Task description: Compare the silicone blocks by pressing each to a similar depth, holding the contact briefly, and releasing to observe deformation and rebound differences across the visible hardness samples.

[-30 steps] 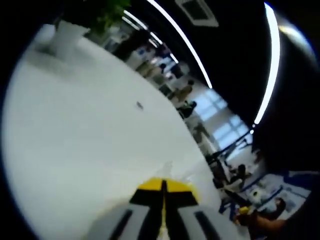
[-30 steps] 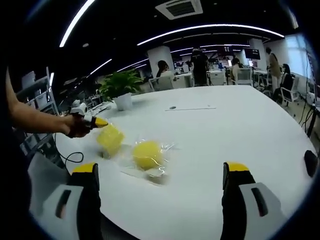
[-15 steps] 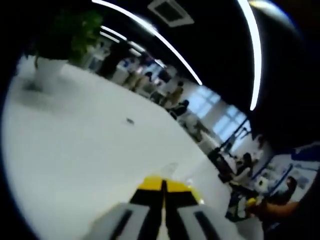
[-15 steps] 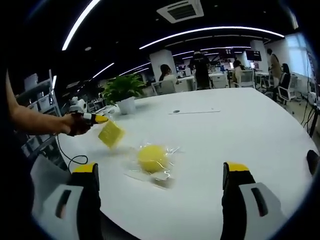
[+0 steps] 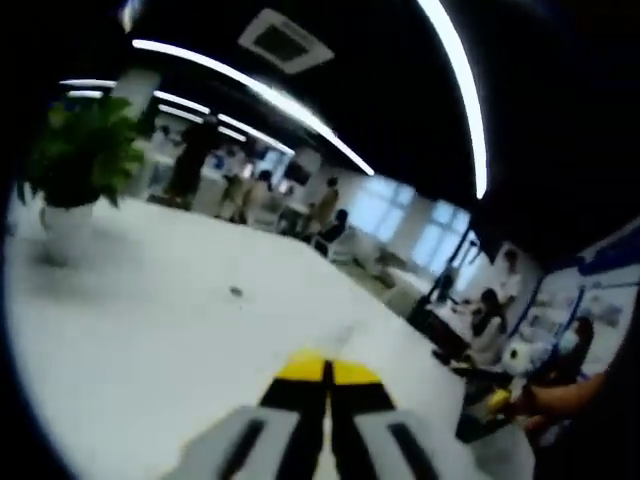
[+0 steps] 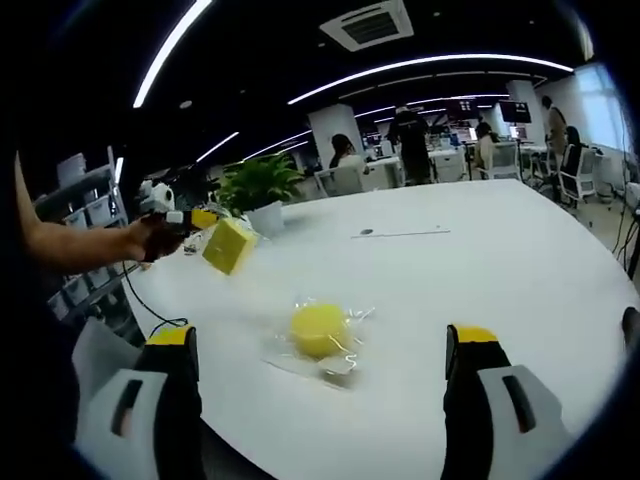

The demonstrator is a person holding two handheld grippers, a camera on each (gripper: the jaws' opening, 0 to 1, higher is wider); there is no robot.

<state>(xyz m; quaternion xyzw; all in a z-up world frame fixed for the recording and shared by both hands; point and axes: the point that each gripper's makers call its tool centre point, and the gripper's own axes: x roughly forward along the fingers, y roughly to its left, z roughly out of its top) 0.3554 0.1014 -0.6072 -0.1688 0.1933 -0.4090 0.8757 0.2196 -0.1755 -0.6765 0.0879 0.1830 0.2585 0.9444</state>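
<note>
A square yellow silicone block [image 6: 230,245] in clear wrap hangs in the air above the white table [image 6: 480,260], at the left of the right gripper view. My left gripper [image 6: 200,218], held by a hand, is shut on its upper edge. In the left gripper view the left gripper [image 5: 327,370] has its yellow-tipped jaws pressed together, with a wisp of clear film past the tips. A round yellow block [image 6: 319,329] in clear wrap lies on the table. My right gripper [image 6: 320,338] stands open just short of it, its jaws wide apart on either side.
A potted plant [image 6: 258,190] [image 5: 75,170] stands at the table's far left. A small dark mark [image 6: 367,232] [image 5: 236,292] lies mid-table. A black cable [image 6: 150,318] hangs off the left edge, and a dark object [image 6: 630,325] sits at the right edge. People and desks lie beyond.
The left gripper has lifted the square block off the table and raised it up to the left of the round block. The right gripper stays open and still.
</note>
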